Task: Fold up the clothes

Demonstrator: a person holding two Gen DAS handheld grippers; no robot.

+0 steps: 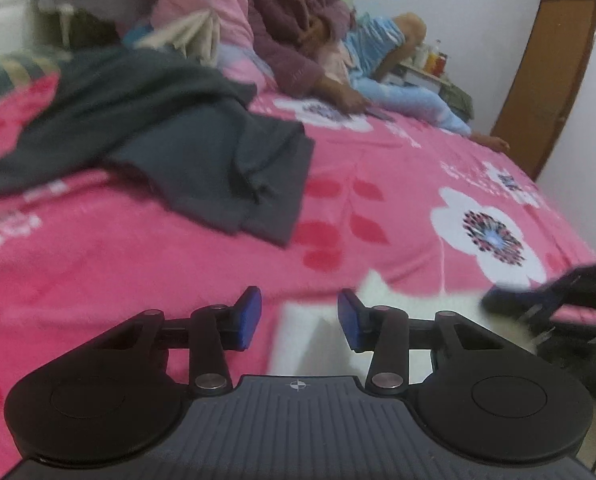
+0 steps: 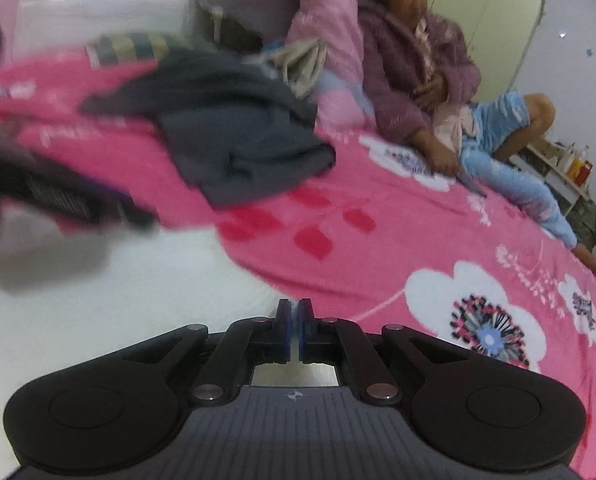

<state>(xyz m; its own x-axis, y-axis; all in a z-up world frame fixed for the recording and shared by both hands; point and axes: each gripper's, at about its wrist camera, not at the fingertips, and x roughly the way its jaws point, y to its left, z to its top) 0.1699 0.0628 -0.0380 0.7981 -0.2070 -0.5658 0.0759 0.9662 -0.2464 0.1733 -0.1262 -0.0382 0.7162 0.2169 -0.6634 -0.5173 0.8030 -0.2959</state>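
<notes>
Lying rumpled at about ten o'clock on the pink bedspread [image 1: 377,208] is the dark grey garment [image 1: 170,128], partly doubled over. Left gripper [image 1: 299,320] is hovering with jaws apart; right gripper [image 2: 294,332] is pinched together, empty. Whichever stage this is, both are sitting well apart from the cloth.

We hold the left tongs [image 1: 299,322] with blue pads [image 1: 250,318] spread wide apart, nothing between them. Right tongs [image 2: 294,330] have pads pressed nearly together, only a thin slit visible, gripping nothing. Both sit low-centre in their views.
</notes>
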